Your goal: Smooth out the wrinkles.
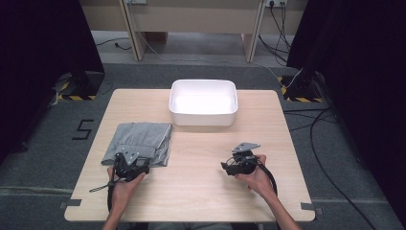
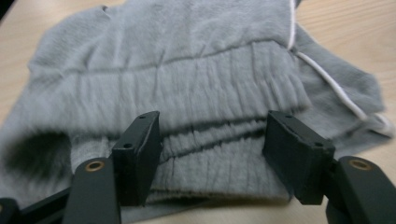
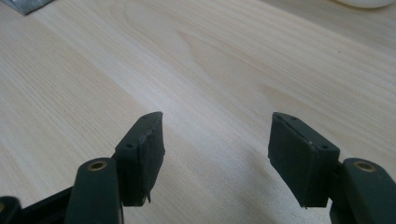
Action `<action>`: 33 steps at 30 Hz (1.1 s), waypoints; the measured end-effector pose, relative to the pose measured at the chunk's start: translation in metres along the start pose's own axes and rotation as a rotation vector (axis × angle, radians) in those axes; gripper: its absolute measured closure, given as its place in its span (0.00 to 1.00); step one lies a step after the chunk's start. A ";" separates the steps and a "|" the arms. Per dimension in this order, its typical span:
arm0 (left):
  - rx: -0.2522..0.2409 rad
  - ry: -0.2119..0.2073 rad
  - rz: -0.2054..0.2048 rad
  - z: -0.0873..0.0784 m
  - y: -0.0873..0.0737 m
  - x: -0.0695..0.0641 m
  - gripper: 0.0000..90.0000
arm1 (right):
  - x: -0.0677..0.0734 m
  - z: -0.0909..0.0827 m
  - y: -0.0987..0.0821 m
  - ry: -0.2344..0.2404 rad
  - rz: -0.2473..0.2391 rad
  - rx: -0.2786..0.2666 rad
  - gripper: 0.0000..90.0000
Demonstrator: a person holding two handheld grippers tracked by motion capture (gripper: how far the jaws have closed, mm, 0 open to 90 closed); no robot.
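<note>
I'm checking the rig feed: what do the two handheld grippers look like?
Both are black. The left gripper and the right gripper each carry a grey three-cornered plate on top and trail a black cable. In the gripper views, each has two blocky black pads on arms with brass-coloured rivets.

A light wooden table stands on grey carpet marked with a black numeral 5, flanked by black curtains on either side. Behind it, pale wooden furniture legs rise from the floor, black cables trail at right, and yellow-black hazard tape marks stand bases.
</note>
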State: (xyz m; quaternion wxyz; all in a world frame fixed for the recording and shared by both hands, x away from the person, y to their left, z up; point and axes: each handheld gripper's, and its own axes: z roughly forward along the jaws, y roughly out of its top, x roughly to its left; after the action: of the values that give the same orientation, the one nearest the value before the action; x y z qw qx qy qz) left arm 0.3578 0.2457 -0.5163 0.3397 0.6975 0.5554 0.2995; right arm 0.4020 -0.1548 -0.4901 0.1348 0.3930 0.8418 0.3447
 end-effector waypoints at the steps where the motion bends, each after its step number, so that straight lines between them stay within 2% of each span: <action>1: -0.004 -0.001 -0.002 -0.001 -0.001 0.000 0.40 | 0.000 0.000 0.000 0.002 -0.002 0.002 0.40; 9: 0.003 -0.024 0.002 -0.015 -0.011 -0.004 0.40 | 0.000 0.001 -0.002 0.001 0.006 0.010 0.40; 14: 0.002 -0.030 0.014 -0.028 -0.020 -0.012 0.40 | 0.000 0.002 -0.002 0.005 -0.002 0.013 0.40; 18: -0.007 -0.035 0.000 -0.031 -0.021 -0.014 0.38 | 0.000 0.003 -0.002 0.001 0.001 0.011 0.40; 20: -0.020 -0.052 -0.020 -0.036 -0.020 -0.015 0.34 | -0.001 0.002 -0.002 -0.002 0.004 0.005 0.40; 26: -0.034 -0.114 -0.038 -0.052 -0.025 -0.019 0.29 | -0.007 -0.004 0.002 -0.023 0.031 -0.033 0.40; 30: -0.026 -0.137 -0.030 -0.063 -0.031 -0.021 0.29 | -0.013 -0.008 0.007 -0.048 0.038 -0.062 0.40; 33: -0.014 -0.142 -0.031 -0.067 -0.037 -0.020 0.28 | -0.020 -0.013 0.015 -0.056 0.071 -0.098 0.40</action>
State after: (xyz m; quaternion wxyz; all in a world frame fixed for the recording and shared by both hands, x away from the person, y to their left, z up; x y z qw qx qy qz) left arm 0.2796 0.2411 -0.5075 0.3876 0.7061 0.5383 0.2477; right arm 0.4170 -0.1690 -0.4711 0.1652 0.4251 0.8053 0.3789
